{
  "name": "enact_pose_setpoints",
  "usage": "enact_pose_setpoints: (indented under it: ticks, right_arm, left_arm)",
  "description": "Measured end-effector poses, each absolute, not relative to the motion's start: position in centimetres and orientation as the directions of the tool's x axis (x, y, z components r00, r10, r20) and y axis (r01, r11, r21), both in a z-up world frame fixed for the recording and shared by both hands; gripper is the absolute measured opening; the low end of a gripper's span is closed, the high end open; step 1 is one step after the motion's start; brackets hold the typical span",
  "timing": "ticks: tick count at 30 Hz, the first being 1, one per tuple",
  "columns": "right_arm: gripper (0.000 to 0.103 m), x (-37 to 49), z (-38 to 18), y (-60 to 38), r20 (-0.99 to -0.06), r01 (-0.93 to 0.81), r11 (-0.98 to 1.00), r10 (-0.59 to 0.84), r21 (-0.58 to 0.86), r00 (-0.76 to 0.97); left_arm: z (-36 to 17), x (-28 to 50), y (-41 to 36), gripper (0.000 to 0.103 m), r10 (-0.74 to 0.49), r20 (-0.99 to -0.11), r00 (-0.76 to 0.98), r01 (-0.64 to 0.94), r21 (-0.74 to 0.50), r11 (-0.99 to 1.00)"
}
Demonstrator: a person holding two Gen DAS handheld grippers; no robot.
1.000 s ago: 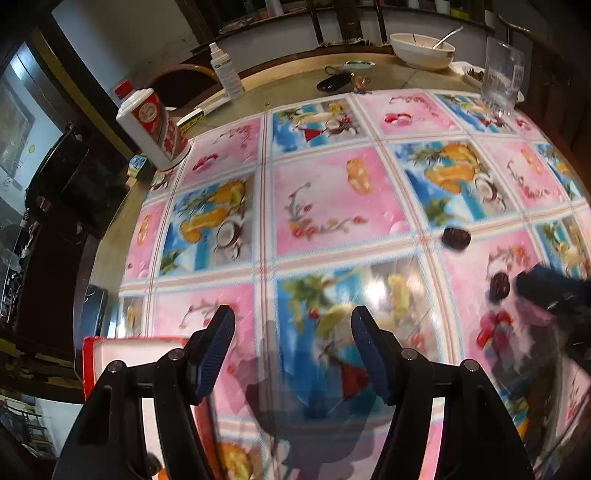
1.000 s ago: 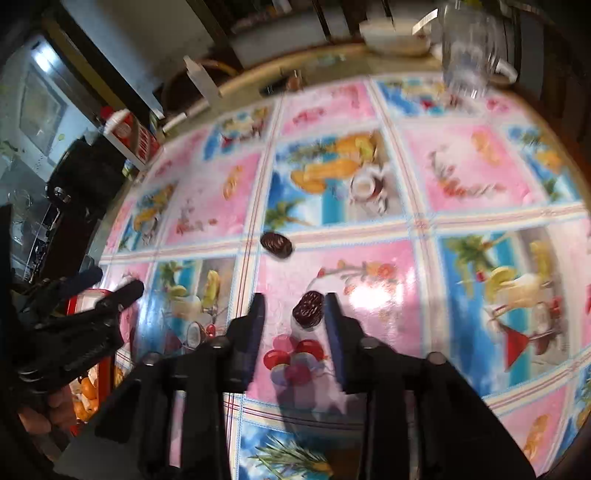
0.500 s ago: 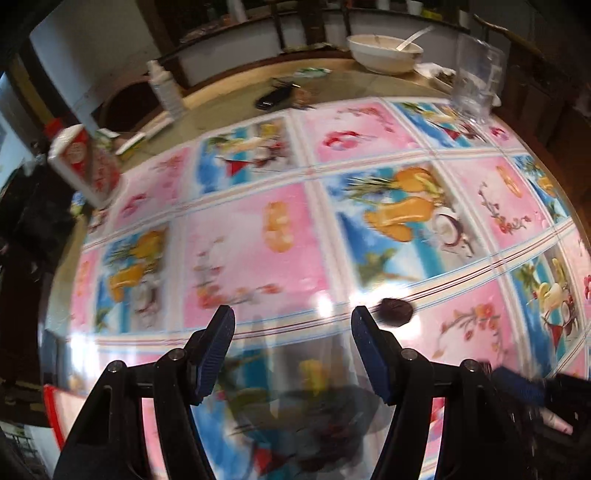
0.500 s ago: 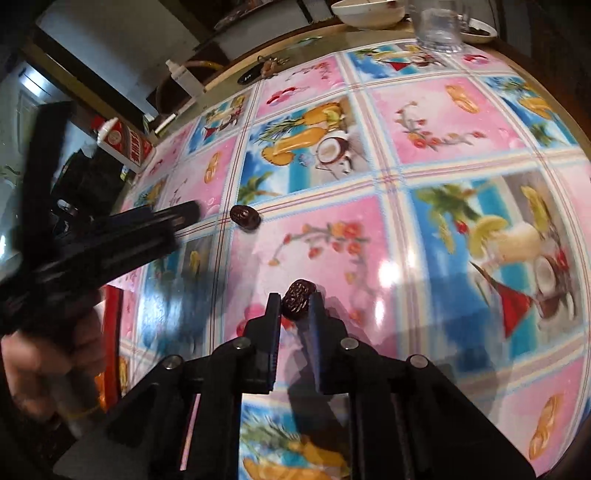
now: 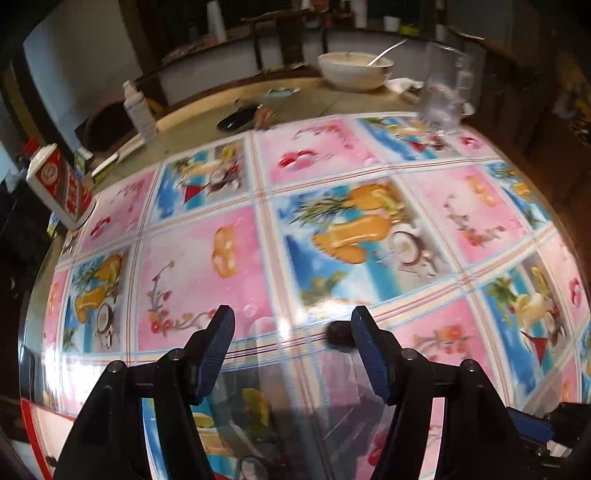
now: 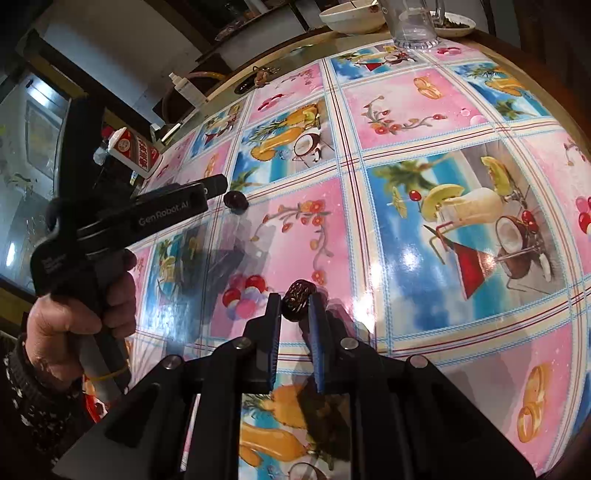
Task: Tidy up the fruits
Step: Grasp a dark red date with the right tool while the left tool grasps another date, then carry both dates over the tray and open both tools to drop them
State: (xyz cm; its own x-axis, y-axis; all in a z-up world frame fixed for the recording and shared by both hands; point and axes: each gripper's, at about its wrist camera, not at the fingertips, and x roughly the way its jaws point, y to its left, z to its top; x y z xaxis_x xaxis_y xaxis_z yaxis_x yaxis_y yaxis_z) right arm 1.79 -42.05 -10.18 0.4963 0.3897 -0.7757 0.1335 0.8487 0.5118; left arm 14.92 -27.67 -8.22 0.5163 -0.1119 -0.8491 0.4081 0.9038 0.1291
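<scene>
Left gripper (image 5: 291, 332) nearer; 2 dates (image 6: 296, 299) (image 5: 338, 335).

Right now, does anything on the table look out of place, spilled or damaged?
Nothing looks spilled or damaged. One dark fruit lies loose on the tablecloth beside a finger of the open left gripper; the right gripper holds another dark fruit.

Dark wrinkled fruits: two — one (image 6: 296, 300), another (image 6: 235, 199)
Bowls: one (image 5: 354, 70)
Glass mugs: one (image 6: 413, 23)
Plastic bottles: one (image 5: 139, 110)
Red-and-white cartons: one (image 5: 59, 184)
Grippers: two
</scene>
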Motion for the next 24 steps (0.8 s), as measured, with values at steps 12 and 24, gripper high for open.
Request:
enact_pose_setpoints:
  ticks: [12, 24]
  right_arm:
    - [0.016, 1.4, -10.8, -42.7, -0.776, 0.141, 0.841, 0.4, 0.522, 0.488]
    - [0.016, 1.0, -10.6, -43.3, -0.771, 0.156, 0.835, 0.393, 0.527, 0.502]
  left_arm:
    - [-10.6, 15.7, -28.9, 0.063, -0.092, -0.883, 0.46, 0.402, 0.115, 0.908]
    - [-10.8, 16.5, -29.3, 0.021, -0.199, -0.884, 0.422, 0.461, 0.02, 0.887]
